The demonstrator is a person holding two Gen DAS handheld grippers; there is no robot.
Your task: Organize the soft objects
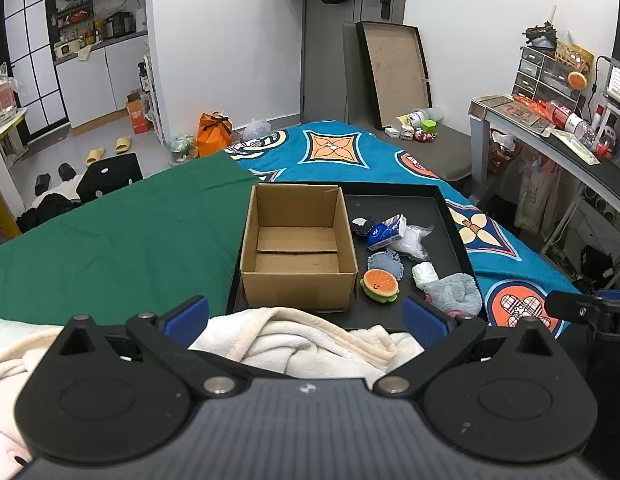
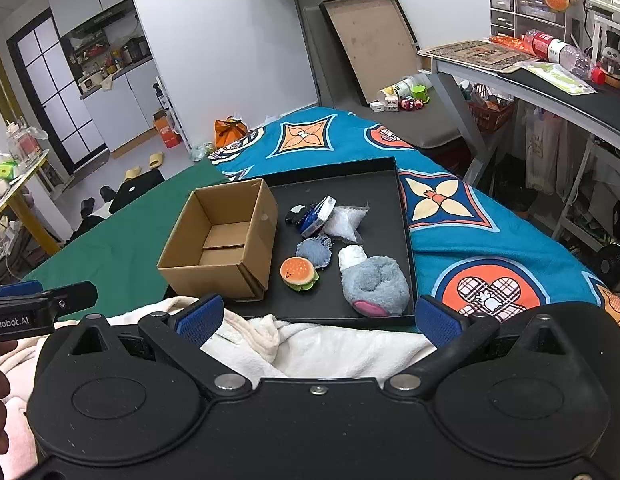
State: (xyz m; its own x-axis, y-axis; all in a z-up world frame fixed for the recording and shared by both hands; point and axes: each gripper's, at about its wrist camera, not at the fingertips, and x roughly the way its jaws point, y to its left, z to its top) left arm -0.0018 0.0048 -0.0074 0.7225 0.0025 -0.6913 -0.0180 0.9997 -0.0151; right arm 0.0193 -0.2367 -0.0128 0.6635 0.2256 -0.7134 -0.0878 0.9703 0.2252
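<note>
A black tray [image 1: 454, 216] [image 2: 404, 216] lies on the bed. An open, empty cardboard box [image 1: 298, 248] [image 2: 222, 240] stands in its left part. To the box's right lie soft things: a burger toy [image 1: 379, 285] [image 2: 299, 273], a grey fluffy slipper [image 1: 456, 294] [image 2: 376, 285], a blue round pad [image 1: 385, 265] [image 2: 315, 252], a white roll [image 1: 425, 273] [image 2: 351, 257], a clear star-shaped pouch [image 1: 414, 240] [image 2: 347, 222] and a blue-white tissue pack [image 1: 386, 232] [image 2: 318, 216]. My left gripper [image 1: 306, 320] and right gripper [image 2: 318, 318] are both open and empty, held above a cream blanket, short of the tray.
A cream fleece blanket [image 1: 310, 340] [image 2: 310, 348] lies bunched in front of the tray. The bed has a green sheet [image 1: 110, 240] on the left and a blue patterned cover [image 2: 470, 216] on the right. A cluttered desk [image 2: 550, 80] stands at the right.
</note>
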